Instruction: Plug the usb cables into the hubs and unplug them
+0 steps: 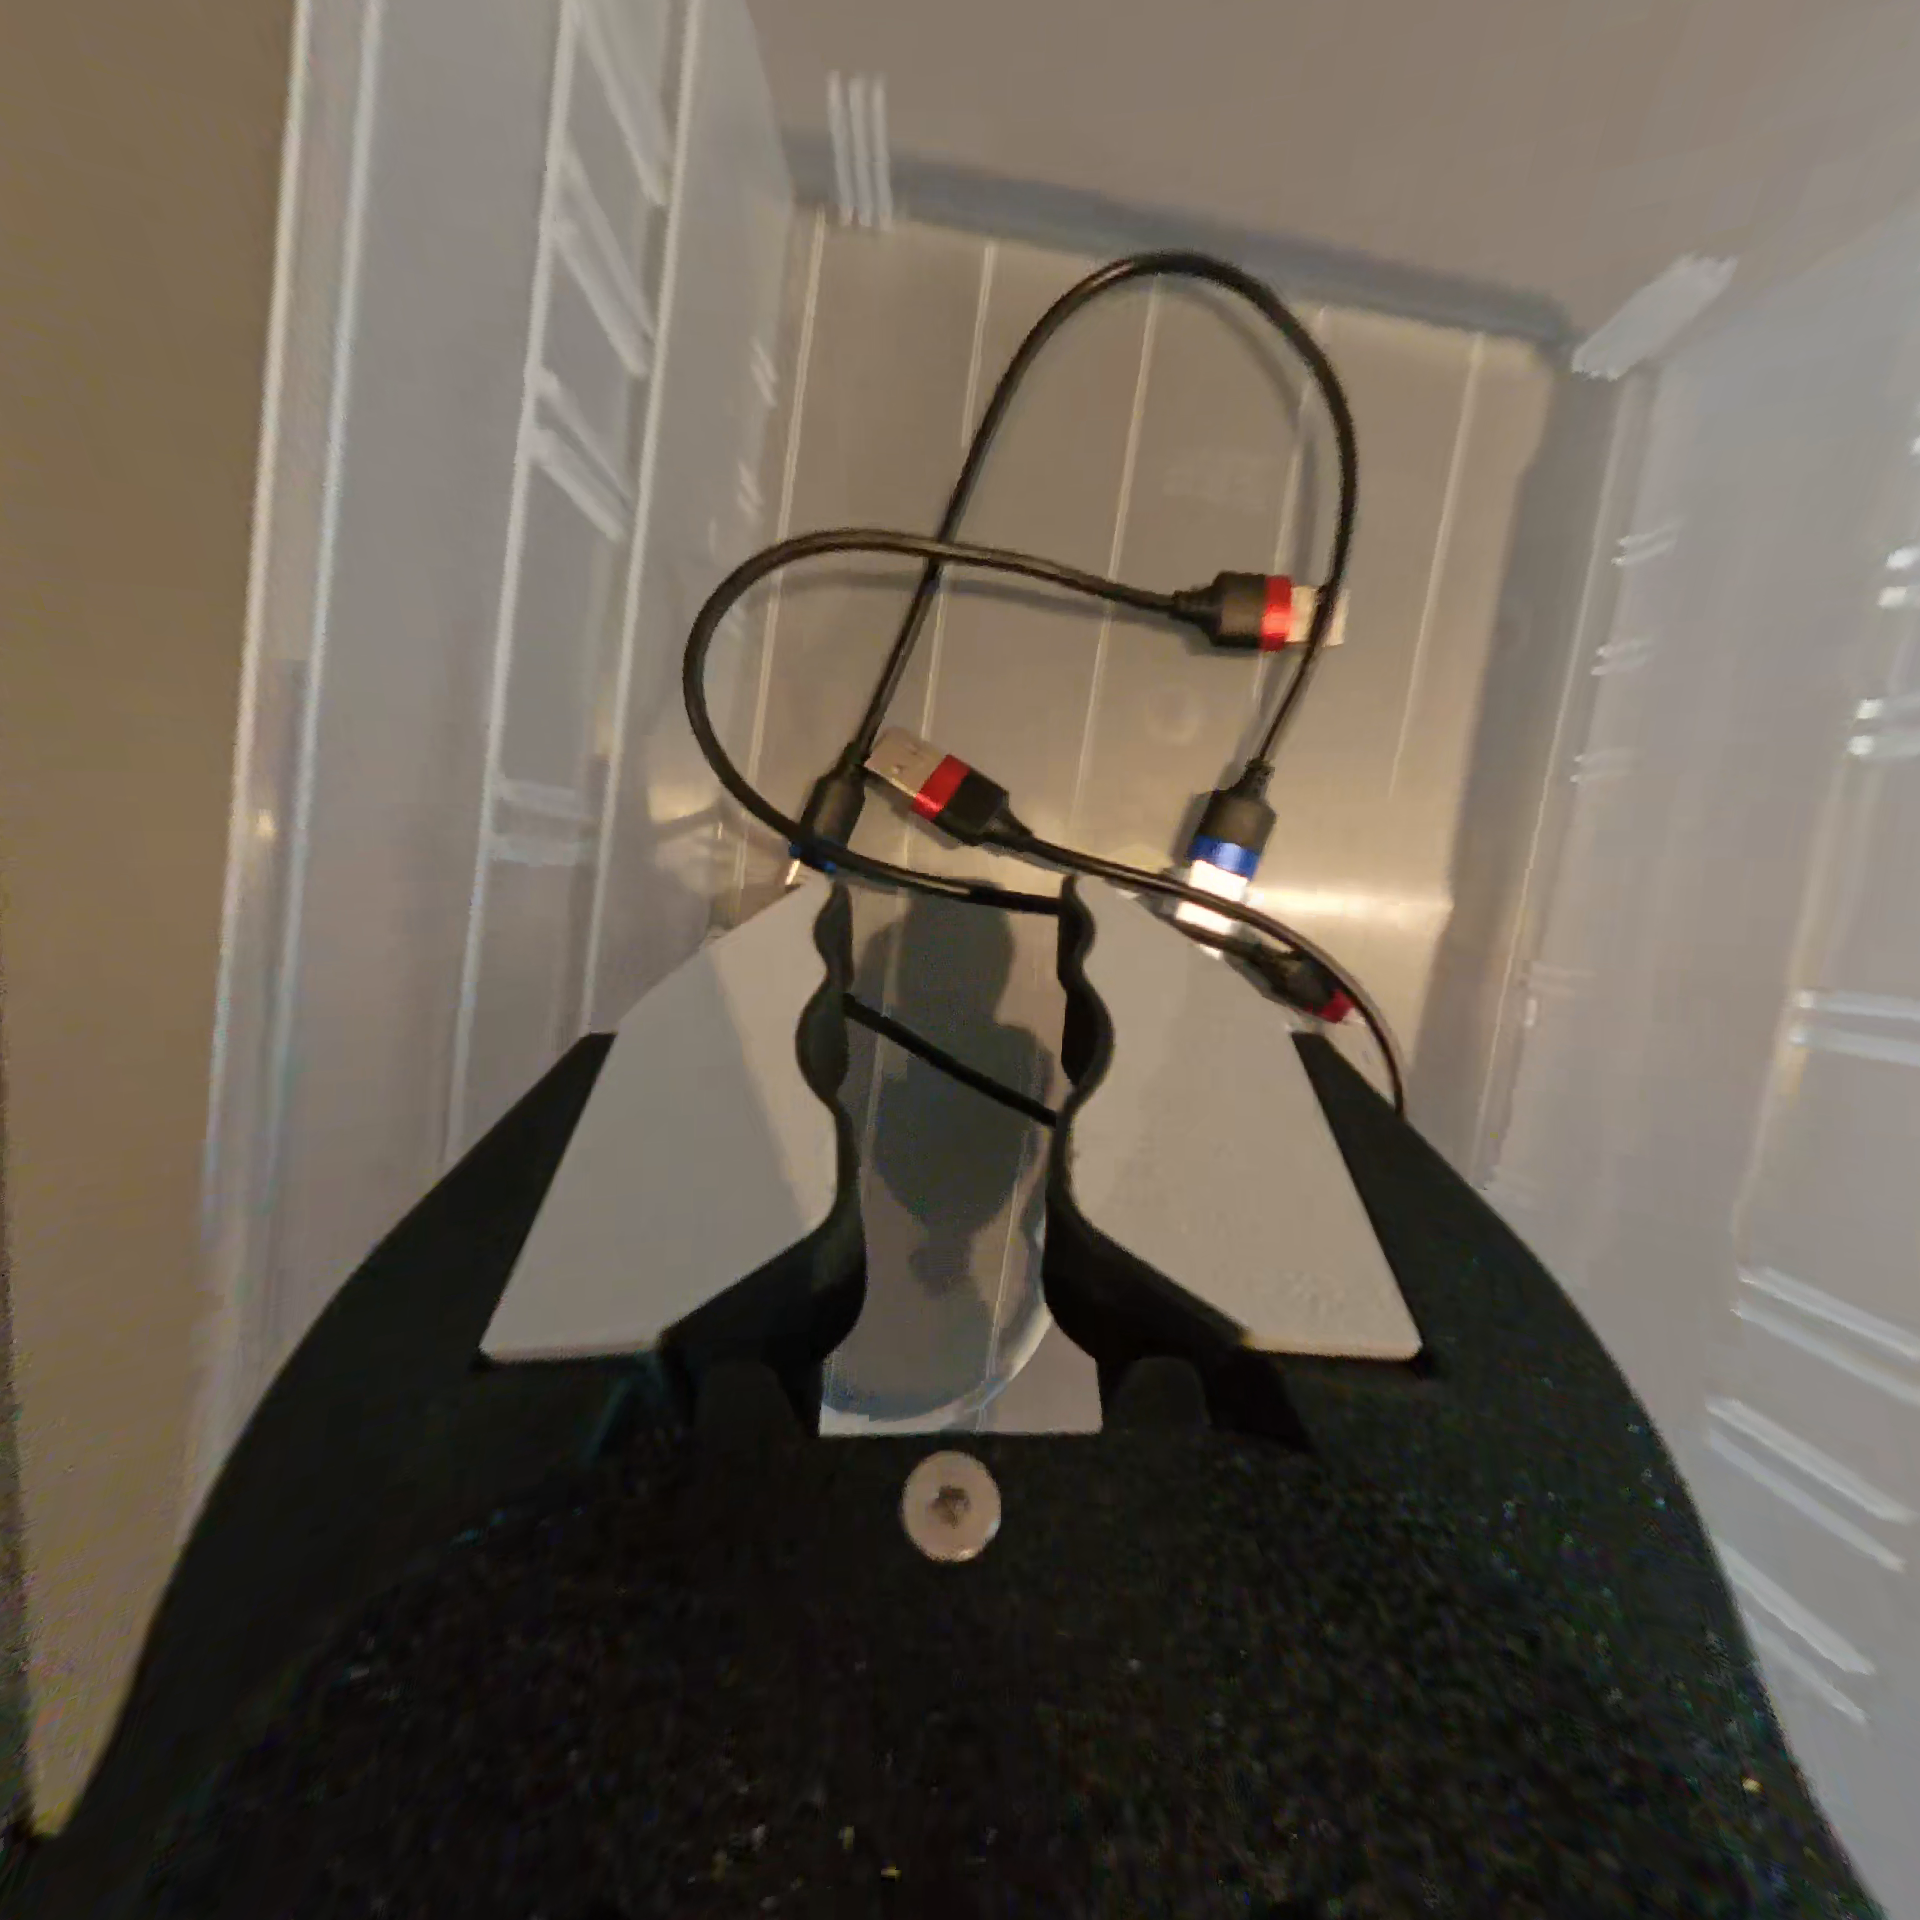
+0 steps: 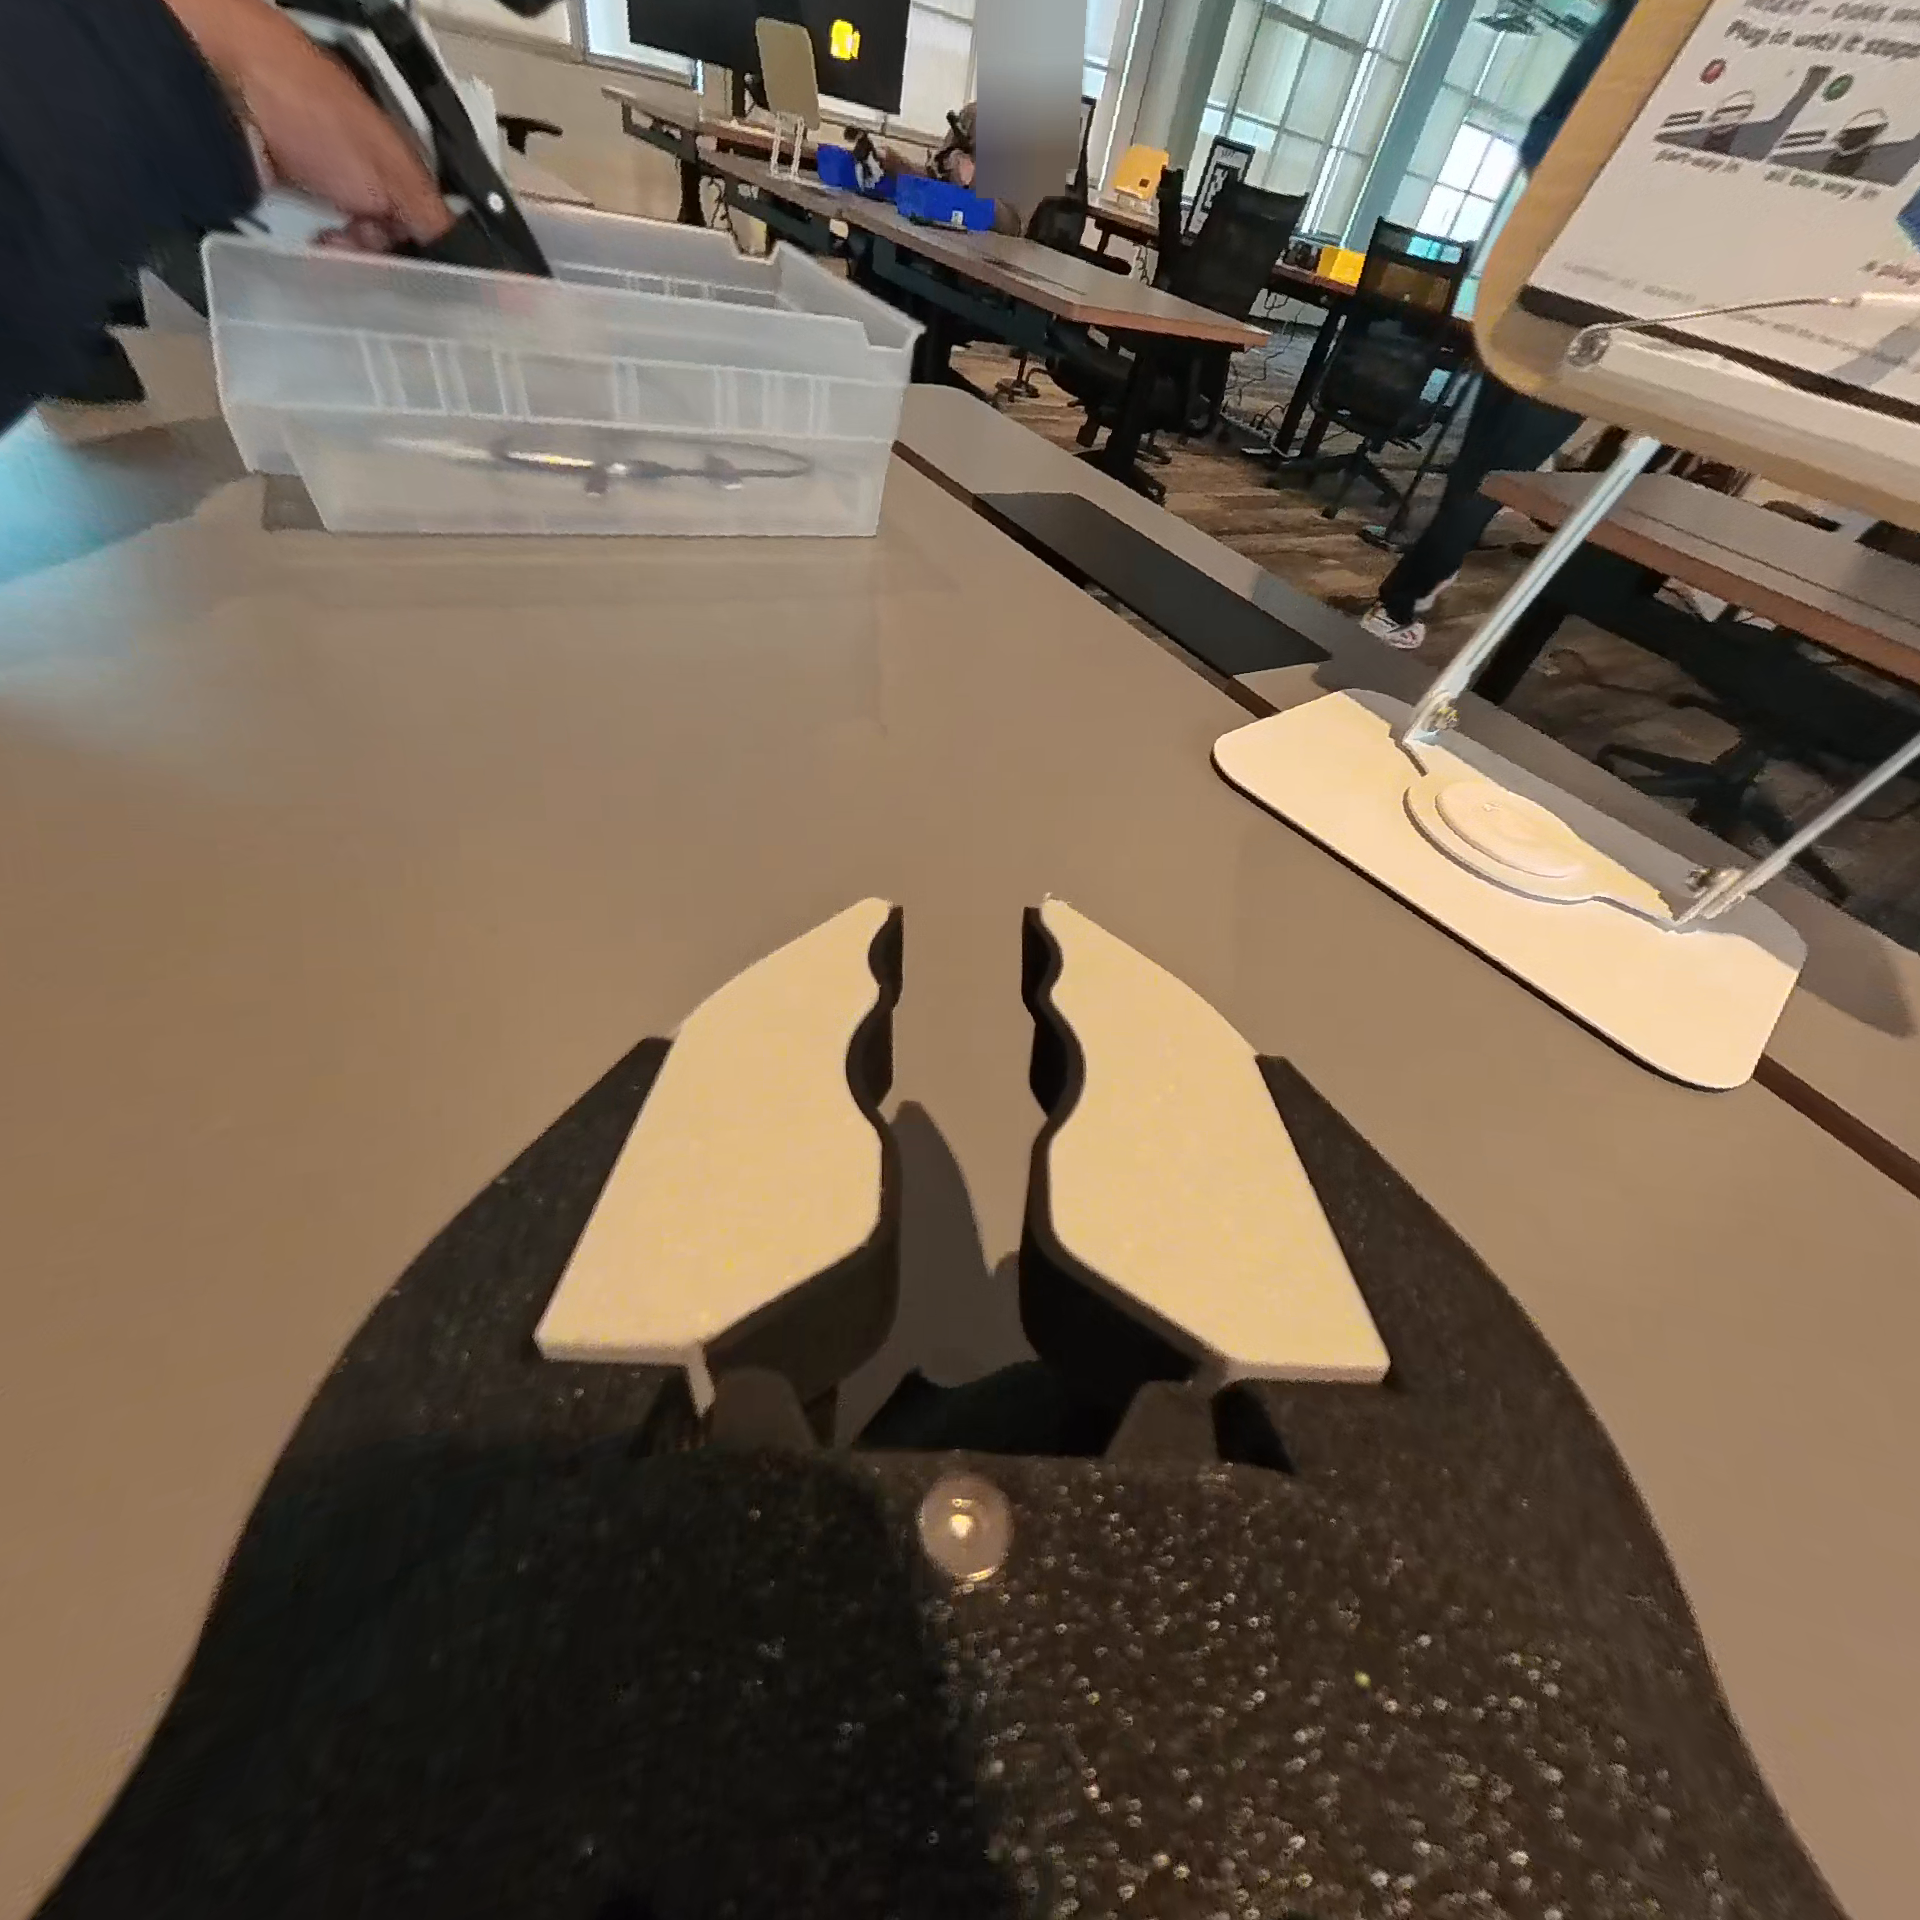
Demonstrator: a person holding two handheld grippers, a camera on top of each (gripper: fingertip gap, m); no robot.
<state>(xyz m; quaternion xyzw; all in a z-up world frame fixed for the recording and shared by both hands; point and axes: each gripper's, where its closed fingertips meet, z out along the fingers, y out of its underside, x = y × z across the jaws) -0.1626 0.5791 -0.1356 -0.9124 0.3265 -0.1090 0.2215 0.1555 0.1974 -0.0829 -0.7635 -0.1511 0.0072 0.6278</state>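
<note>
- Here, in the left wrist view, the left claw [image 1: 945, 914] reaches down into a clear plastic bin [image 1: 436, 623]; its two pale fingers [image 1: 707, 1122] stand apart with a gap between them, gripping nothing.
- The usb cables [image 1: 1039, 582] lie tangled on the bin floor at the centre of the frame, just beyond the fingertips; thin black strands cross the gap between the fingers.
- A red-banded plug [image 1: 1262, 611] lies right of centre, pointing right.
- A second red-banded plug [image 1: 940, 784] lies at the centre, its metal tip pointing to the upper left.
- A blue-banded plug [image 1: 1226, 847] stands right of centre, its bright tip pointing down the frame, just beside the right finger's tip.
- A third red-banded plug [image 1: 1314, 992], small and blurred, lies against the right finger's outer edge.
- In the right wrist view, the right claw [image 2: 961, 914] hovers low over the grey worktop [image 2: 416, 779], its jaws parted and empty.
- The same bin [image 2: 540, 374] sits on the worktop at the upper left of that frame, dark cables showing dimly through its wall.
- A person's hand [image 2: 343, 156] holds the left claw's body inside the bin at the upper left corner.
- A white stand base [image 2: 1507, 883] rests on the worktop at the right, carrying a tilted instruction board [image 2: 1714, 208] in the upper right corner.
- No hub can be made out in either view.
</note>
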